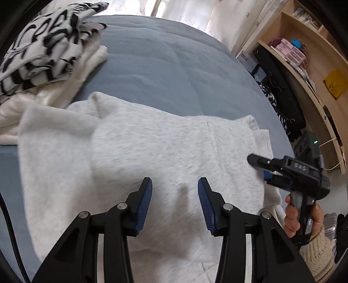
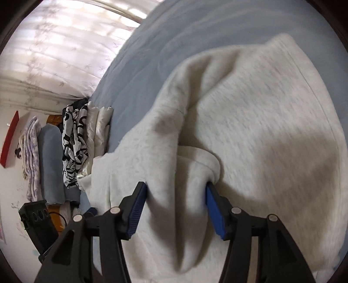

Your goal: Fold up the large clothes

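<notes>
A light grey fleece garment (image 1: 165, 148) lies partly folded on the blue bed cover (image 1: 152, 65). My left gripper (image 1: 175, 191) is open and empty, just above the garment's near middle. My right gripper (image 1: 264, 172) shows at the garment's right edge in the left wrist view. In the right wrist view the right gripper (image 2: 176, 196) is open, and a bunched fold of the garment (image 2: 261, 130) sits between its fingers; whether the pads touch it I cannot tell.
A black-and-white patterned cloth (image 1: 41, 45) lies on a stack of folded cream clothes (image 1: 87, 63) at the bed's far left. Wooden shelves (image 1: 304, 54) with boxes stand to the right. A white curtain (image 1: 195, 10) hangs behind the bed.
</notes>
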A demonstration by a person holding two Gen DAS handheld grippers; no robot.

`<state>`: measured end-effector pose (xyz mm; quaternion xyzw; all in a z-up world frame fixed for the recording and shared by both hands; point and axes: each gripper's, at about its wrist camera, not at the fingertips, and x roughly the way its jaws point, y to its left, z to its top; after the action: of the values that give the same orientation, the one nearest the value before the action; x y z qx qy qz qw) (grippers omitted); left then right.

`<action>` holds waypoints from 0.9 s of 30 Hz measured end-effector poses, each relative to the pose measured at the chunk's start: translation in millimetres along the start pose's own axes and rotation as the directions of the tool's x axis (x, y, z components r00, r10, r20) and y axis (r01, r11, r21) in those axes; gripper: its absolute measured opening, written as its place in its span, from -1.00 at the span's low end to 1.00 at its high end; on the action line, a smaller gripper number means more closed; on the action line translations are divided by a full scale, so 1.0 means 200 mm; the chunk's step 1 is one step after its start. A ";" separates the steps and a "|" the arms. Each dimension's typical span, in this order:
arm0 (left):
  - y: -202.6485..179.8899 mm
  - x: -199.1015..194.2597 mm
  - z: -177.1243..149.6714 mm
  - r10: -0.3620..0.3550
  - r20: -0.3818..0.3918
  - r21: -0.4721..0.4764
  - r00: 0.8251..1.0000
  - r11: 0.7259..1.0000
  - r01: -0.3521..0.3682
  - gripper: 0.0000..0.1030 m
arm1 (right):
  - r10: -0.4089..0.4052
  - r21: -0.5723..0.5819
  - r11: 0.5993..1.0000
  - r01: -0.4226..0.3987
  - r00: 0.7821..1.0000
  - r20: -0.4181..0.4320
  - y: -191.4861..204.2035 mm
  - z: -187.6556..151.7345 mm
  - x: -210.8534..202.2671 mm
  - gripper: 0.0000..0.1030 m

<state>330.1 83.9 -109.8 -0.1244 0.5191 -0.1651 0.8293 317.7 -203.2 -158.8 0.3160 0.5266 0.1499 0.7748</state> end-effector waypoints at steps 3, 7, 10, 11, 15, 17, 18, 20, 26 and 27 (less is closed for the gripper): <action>-0.02 0.07 -0.03 0.000 0.005 0.005 1.000 1.000 0.000 -0.19 | -0.047 -0.201 0.977 0.077 0.988 0.149 0.14 0.00 -0.08 -0.67; -0.04 0.18 -0.07 0.058 -0.022 0.075 0.998 0.996 -0.057 -0.19 | -0.179 -0.282 0.928 0.245 0.954 0.242 0.17 -0.03 -0.07 -0.67; -0.10 0.21 -0.11 0.116 0.000 0.157 0.993 0.981 -0.114 -0.18 | -0.276 -0.279 0.900 0.336 0.932 0.234 0.14 -0.04 0.02 -0.46; -0.13 0.20 -0.12 0.143 0.007 0.183 0.990 0.973 -0.141 -0.18 | -0.280 -0.260 0.903 0.342 0.927 0.247 0.14 -0.04 0.00 -0.34; -0.16 0.10 -0.11 0.133 0.062 0.197 0.989 0.970 -0.143 -0.18 | -0.263 -0.223 0.915 0.337 0.915 0.305 0.21 -0.05 -0.11 -0.30; -0.15 0.00 -0.10 0.117 0.144 0.166 0.983 0.976 -0.140 -0.13 | -0.239 -0.261 0.901 0.346 0.899 0.366 0.27 -0.10 -0.18 -0.30; -0.13 -0.04 -0.09 0.121 0.189 0.138 0.974 0.979 -0.149 -0.02 | -0.226 -0.276 0.898 0.344 0.897 0.381 0.31 -0.11 -0.18 -0.30; -0.09 -0.05 -0.07 0.139 0.229 0.090 0.964 0.983 -0.163 0.11 | -0.168 -0.323 0.896 0.304 0.907 0.387 0.41 -0.15 -0.15 -0.30; 0.01 0.13 -0.02 0.306 0.185 0.022 0.934 0.949 -0.315 0.11 | -0.186 -0.411 0.857 0.311 0.930 0.315 0.53 -0.20 0.17 -0.30; 0.03 0.17 -0.01 0.357 0.180 0.026 0.917 0.930 -0.368 0.15 | -0.221 -0.423 0.834 0.355 0.917 0.333 0.52 -0.20 0.22 -0.31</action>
<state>342.2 75.3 -141.0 -0.0152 0.4547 -0.0126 0.8904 309.5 -85.9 -133.5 0.0500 0.4046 0.1102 0.9065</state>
